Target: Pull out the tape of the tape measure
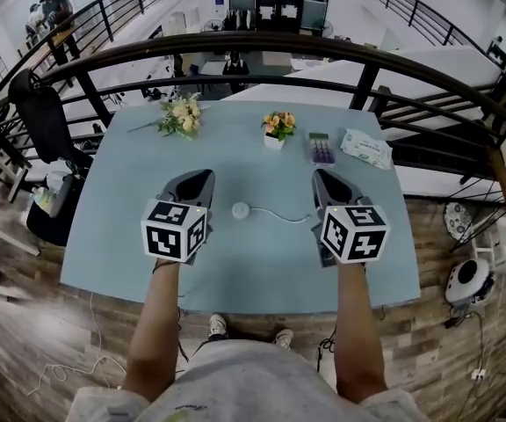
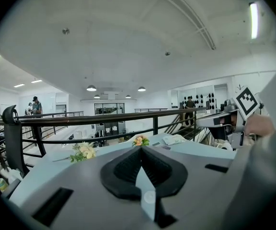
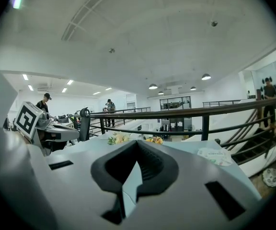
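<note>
A small round white tape measure (image 1: 241, 209) lies on the pale blue table (image 1: 235, 266), with a thin white strip (image 1: 286, 217) running from it to the right. My left gripper (image 1: 198, 179) hovers just left of it, jaws shut and empty. My right gripper (image 1: 322, 178) hovers to the right, near the strip's far end, also shut on nothing. In the left gripper view the jaws (image 2: 142, 150) meet in a point over the table; the right gripper view shows the same (image 3: 137, 145). Neither gripper view shows the tape measure.
At the table's far side lie a pale flower bunch (image 1: 181, 115), a small pot of orange flowers (image 1: 278, 127), a purple-keyed device (image 1: 321, 149) and a wipes pack (image 1: 366, 148). A dark railing (image 1: 262, 49) runs behind. A black chair (image 1: 46, 121) stands at the left.
</note>
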Motion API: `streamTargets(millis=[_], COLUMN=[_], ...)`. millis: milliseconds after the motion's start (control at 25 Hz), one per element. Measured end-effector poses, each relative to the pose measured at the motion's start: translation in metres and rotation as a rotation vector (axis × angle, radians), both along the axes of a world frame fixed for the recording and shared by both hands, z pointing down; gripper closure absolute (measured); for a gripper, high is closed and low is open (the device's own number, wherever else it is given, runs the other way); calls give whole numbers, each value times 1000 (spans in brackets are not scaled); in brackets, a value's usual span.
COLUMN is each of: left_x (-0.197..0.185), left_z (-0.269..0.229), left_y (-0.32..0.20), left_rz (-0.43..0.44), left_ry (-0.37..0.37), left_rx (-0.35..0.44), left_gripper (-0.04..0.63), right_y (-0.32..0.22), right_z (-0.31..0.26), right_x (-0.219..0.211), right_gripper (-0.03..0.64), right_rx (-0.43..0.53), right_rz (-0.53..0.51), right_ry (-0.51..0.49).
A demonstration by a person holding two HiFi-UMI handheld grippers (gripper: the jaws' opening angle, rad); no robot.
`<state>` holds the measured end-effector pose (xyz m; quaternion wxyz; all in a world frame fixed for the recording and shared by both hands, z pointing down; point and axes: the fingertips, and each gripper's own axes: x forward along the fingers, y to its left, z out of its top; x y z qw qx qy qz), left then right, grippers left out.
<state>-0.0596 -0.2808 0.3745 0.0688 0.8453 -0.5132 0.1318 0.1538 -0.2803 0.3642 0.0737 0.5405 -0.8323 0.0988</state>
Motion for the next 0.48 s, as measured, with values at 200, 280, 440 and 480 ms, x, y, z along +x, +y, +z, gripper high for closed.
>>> streamTargets(millis=[200, 280, 440, 480], left_x=[-2, -3, -2, -2], left_z=[-4, -6, -6, -6], left_y=[-1, -1, -3, -3], left_rz=[-10, -13, -11, -10], left_ry=[5, 4, 2, 0], left_rx=[13, 18, 18, 17], left_gripper=[598, 598, 600, 600], right_y=[3, 4, 4, 4], right_z=[-3, -3, -4, -4], right_x=[1, 2, 1, 1], right_gripper=[614, 613, 614, 614], right_rx=[15, 18, 21, 21], right_rz=[5, 9, 10, 11], right_ry=[2, 3, 5, 5])
